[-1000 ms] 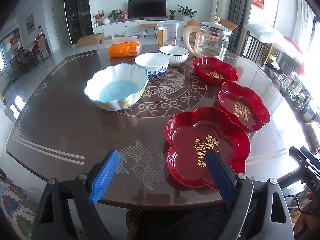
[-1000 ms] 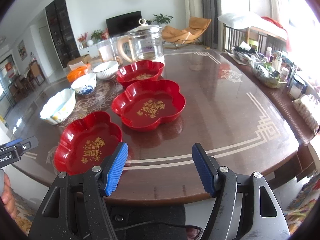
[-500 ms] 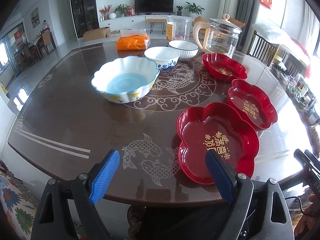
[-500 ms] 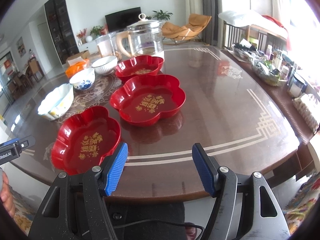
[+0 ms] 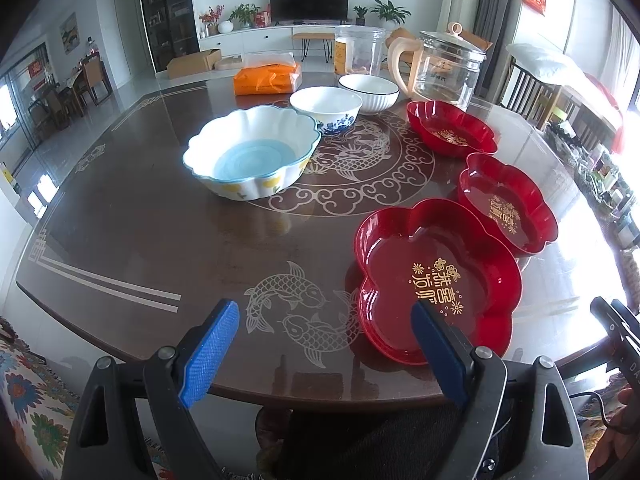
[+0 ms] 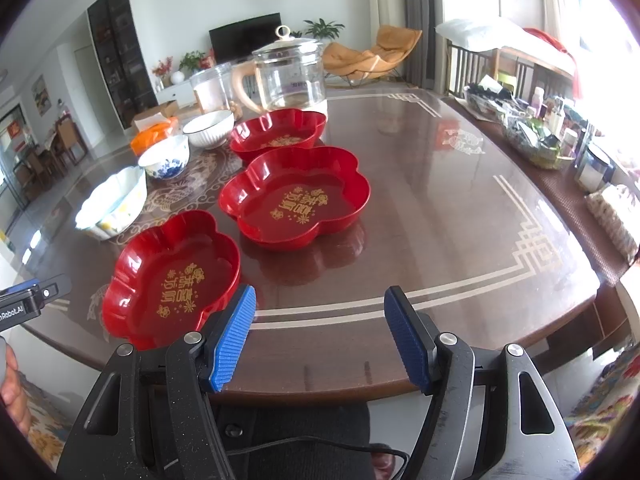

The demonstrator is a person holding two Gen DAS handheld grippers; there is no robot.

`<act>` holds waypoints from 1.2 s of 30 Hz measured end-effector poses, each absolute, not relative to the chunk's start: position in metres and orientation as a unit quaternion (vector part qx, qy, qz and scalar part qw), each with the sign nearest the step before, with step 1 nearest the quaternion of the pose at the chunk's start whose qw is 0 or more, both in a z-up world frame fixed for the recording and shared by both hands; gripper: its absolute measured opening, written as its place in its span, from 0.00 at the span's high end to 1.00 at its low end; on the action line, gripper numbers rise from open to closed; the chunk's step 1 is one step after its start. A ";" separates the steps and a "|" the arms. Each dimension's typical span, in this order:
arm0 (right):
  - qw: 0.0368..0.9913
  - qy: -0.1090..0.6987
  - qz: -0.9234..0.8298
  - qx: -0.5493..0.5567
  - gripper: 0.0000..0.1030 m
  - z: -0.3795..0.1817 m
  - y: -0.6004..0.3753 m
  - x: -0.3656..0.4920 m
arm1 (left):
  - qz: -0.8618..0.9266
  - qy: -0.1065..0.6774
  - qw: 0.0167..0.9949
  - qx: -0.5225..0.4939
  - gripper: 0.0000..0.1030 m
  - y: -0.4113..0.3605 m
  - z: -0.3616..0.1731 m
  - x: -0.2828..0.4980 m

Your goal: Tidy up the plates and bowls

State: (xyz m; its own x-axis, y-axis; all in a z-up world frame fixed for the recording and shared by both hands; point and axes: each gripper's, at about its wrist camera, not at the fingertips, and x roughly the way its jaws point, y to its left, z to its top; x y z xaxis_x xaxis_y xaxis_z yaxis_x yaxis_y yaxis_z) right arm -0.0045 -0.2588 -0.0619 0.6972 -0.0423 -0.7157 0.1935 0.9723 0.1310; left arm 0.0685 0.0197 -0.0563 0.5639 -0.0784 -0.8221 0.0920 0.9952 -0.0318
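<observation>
- The left gripper (image 5: 324,344) hangs over the near edge of the table (image 5: 132,216), its blue pads (image 5: 210,354) wide apart with nothing between them.
- Just ahead of its right-hand pad lies the nearest red plate (image 5: 436,280), flower-shaped with a lobed rim, glossy, and gold characters and small blossoms printed on its floor; the pad's tip overlaps the plate's near rim in this view, though whether they touch I cannot tell.
- Beyond it and further right sits the second red plate (image 5: 506,204), same shape and gold print; the two rims stand very close.
- The third red plate (image 5: 452,130) lies farther ahead still, apart from the second.
- Ahead of the left-hand pad, well across the table, stands the scalloped bowl (image 5: 252,152): white wavy rim edged in blue, pale blue inside, yellow fruit on the outside.
- Behind it sits the blue-and-white bowl (image 5: 326,108), just beside the scalloped rim, then the ribbed white bowl (image 5: 370,90) with a dark rim line.
- The right gripper (image 6: 320,336) also has its pads spread and empty, poised over bare tabletop near the edge.
- A glass kettle (image 5: 444,68) stands at the far side.
</observation>
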 end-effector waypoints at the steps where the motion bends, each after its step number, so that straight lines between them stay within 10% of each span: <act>1: 0.916 0.384 -0.064 0.098 0.32 -0.062 -0.259 -0.004 | -0.048 0.465 0.884 0.008 0.15 0.019 -0.057 0.069; 36: 0.909 0.398 -0.056 0.110 0.32 -0.067 -0.270 0.003 | -0.107 0.490 0.864 0.028 0.15 -0.008 -0.053 0.097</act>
State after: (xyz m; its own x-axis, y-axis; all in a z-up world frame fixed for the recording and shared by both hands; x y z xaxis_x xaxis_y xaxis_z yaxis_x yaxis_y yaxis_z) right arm 0.0032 -0.2697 -0.0667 0.6771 -0.0149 -0.7357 0.1892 0.9697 0.1545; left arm 0.0965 -0.0077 -0.0529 0.4963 -0.1570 -0.8538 0.2126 0.9755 -0.0557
